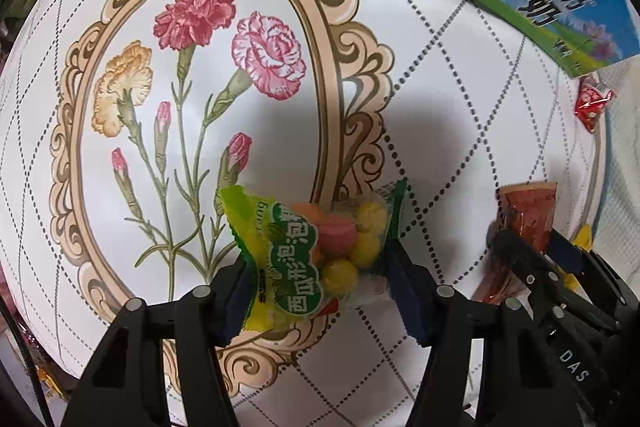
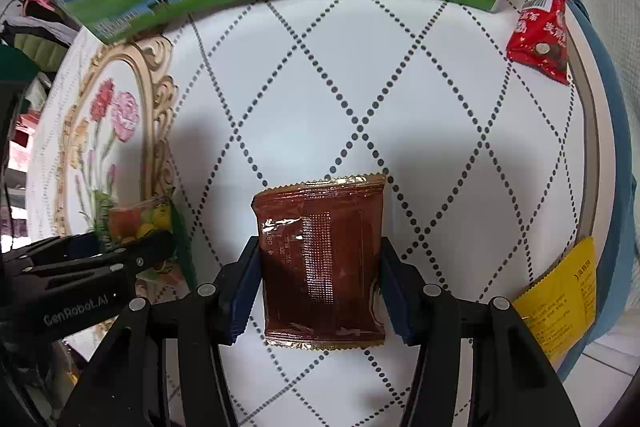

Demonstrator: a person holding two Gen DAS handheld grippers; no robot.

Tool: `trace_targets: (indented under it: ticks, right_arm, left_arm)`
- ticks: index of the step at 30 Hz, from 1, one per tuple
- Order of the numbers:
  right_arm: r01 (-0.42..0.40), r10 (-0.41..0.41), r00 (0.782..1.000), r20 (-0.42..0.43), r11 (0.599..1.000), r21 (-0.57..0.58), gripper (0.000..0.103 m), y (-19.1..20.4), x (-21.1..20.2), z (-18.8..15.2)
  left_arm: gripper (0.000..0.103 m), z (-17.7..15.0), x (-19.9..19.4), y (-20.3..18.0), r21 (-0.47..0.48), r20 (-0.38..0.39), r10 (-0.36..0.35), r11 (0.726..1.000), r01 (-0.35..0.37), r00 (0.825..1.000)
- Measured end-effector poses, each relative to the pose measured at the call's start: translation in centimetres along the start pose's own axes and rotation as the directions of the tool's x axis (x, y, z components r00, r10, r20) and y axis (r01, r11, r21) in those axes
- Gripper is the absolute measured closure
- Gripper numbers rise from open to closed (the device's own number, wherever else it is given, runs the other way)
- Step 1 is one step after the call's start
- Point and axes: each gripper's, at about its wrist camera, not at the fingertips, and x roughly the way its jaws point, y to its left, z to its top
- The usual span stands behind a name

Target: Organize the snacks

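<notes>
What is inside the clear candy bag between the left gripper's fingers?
The candy bag holds round sweets in yellow, orange and pink, visible through its clear half. Its green printed label covers the rest, so any sweets behind that are hidden. The left gripper clamps the bag by its sides.

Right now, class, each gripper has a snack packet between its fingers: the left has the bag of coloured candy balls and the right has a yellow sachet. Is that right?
Not quite. The right gripper has the brown packet between its fingers; the right wrist view shows the yellow sachet lying off to the side. The left gripper does have the candy bag.
</notes>
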Motion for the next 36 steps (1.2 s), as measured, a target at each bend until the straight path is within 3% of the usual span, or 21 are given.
trace_targets:
  ticks: [7,9,11,13,17,20,22,24,27,29,31,34,36]
  right_arm:
    - [-0.083,0.082,0.994,0.070,0.997,0.003,0.045,-0.4,-4.8,1.6]
    - [-0.105,0.105,0.990,0.098,0.994,-0.004,0.045,-0.8,-7.0,2.4]
    - [-0.124,0.124,0.984,0.127,0.992,-0.012,0.045,-0.2,-8.8,3.7]
    - [-0.140,0.142,0.975,0.170,0.990,-0.021,0.045,-0.6,-11.2,5.2]
    - [-0.171,0.173,0.955,0.243,0.985,-0.031,0.045,-0.9,-15.0,9.1]
    - [-0.183,0.187,0.939,0.287,0.982,-0.041,0.045,-0.4,-16.5,12.9]
    - [-0.176,0.182,0.935,0.305,0.983,-0.049,0.045,-0.2,-17.3,14.7]
    - [-0.186,0.190,0.933,0.306,0.982,-0.045,0.045,-0.1,-17.4,15.3]
    - [-0.179,0.181,0.942,0.283,0.983,-0.031,0.045,-0.6,-16.2,13.5]
    - [-0.195,0.190,0.953,0.237,0.981,-0.002,0.045,-1.4,-14.3,11.6]
    - [-0.209,0.201,0.965,0.171,0.977,0.032,0.045,-2.0,-11.8,9.5]
    - [-0.202,0.198,0.976,0.091,0.978,0.045,0.045,-2.5,-9.0,6.8]
    - [-0.193,0.190,0.980,0.061,0.980,0.043,0.045,-2.6,-7.7,5.5]
  left_arm:
    - [0.045,1.2,-5.1,-1.0,0.007,0.051,-0.107,0.994,0.107,0.993]
    - [0.047,2.0,-7.7,-1.6,0.020,0.093,-0.146,0.989,0.144,0.985]
    - [0.056,3.5,-10.0,-0.8,0.042,0.140,-0.188,0.982,0.184,0.972]
    - [0.056,4.8,-12.7,-1.5,0.068,0.178,-0.218,0.975,0.209,0.960]
    - [0.056,9.7,-17.2,-2.8,0.119,0.257,-0.235,0.970,0.210,0.937]
    - [0.053,12.1,-18.7,-3.2,0.173,0.283,-0.203,0.972,0.158,0.937]
    - [0.049,12.3,-17.4,-2.8,0.187,0.244,-0.188,0.972,0.144,0.951]
    - [0.031,11.4,-14.8,-2.0,0.183,0.159,-0.193,0.970,0.163,0.968]
    - [0.031,8.8,-9.4,-1.3,0.160,0.014,-0.165,0.974,0.161,0.986]
    - [0.031,6.7,-6.0,-0.6,0.174,-0.085,-0.162,0.969,0.174,0.983]
    - [0.031,4.8,-4.2,-0.4,0.236,-0.127,-0.114,0.961,0.141,0.985]
    - [0.031,2.7,-2.9,-1.3,0.427,-0.119,0.015,0.904,0.037,0.993]
    - [0.031,1.4,-2.1,-2.4,0.570,-0.087,0.113,0.820,-0.043,0.990]
